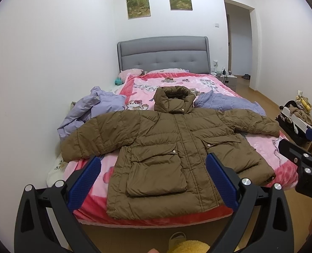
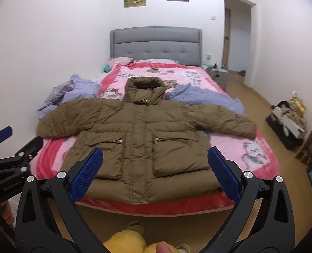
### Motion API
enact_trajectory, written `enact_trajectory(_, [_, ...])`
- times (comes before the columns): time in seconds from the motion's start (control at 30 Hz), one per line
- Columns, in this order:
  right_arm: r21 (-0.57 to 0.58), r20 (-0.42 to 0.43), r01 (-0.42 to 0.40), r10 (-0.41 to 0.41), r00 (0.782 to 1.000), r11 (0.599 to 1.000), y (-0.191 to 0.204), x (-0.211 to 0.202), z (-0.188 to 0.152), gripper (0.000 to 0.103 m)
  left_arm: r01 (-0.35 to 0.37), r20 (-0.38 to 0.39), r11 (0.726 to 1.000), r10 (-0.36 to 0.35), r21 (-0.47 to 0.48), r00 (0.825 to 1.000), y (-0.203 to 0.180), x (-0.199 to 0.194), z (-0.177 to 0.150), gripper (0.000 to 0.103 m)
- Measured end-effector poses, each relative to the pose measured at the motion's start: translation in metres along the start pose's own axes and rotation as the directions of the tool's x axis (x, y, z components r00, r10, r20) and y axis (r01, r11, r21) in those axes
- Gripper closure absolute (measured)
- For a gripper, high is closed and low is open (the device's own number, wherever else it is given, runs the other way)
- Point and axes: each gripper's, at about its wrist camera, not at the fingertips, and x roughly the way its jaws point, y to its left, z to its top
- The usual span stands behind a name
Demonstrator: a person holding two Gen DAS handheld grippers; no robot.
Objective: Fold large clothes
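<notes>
Pink blanket [image 1: 267, 145] covers the bed — white walls [image 1: 50, 52], wooden floor [image 2: 261, 109].

A pink and red plush blanket printed with cartoon animals [image 1: 198, 84] covered the bed, which served as the centre of the room. At its head stood a grey tufted upholstered headboard [image 1: 163, 54], and above that hung two square green landscape pictures [image 1: 138, 6] on the white wall. Crumpled lilac quilted bedding [image 1: 88, 109] lay on the blanket's left side, with more of it on the right. A small grey bedside cabinet [image 1: 229, 80] stood to the right of the bed's head, near an open doorway [image 1: 239, 38]. Further right of the bed, on the wooden floor, sat a dark open bag of clutter [image 2: 286, 122].
</notes>
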Motion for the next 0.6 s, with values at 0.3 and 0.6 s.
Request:
enact_trajectory(0.3, [-0.01,-0.035,-0.017,0.016,0.999,1.0,-0.004,0.062,-0.005,0.008,-0.028,-0.063,0.999,0.025,-0.036,0.998,0.0,0.063,-0.002,0.005])
enact_trajectory(0.6, [-0.167,0.104,-0.062,0.081,0.991,0.984,0.003,0.152,0.03,0.008,-0.091,-0.093,0.935,0.062,-0.344,0.994,0.055,0.165,0.017,0.005])
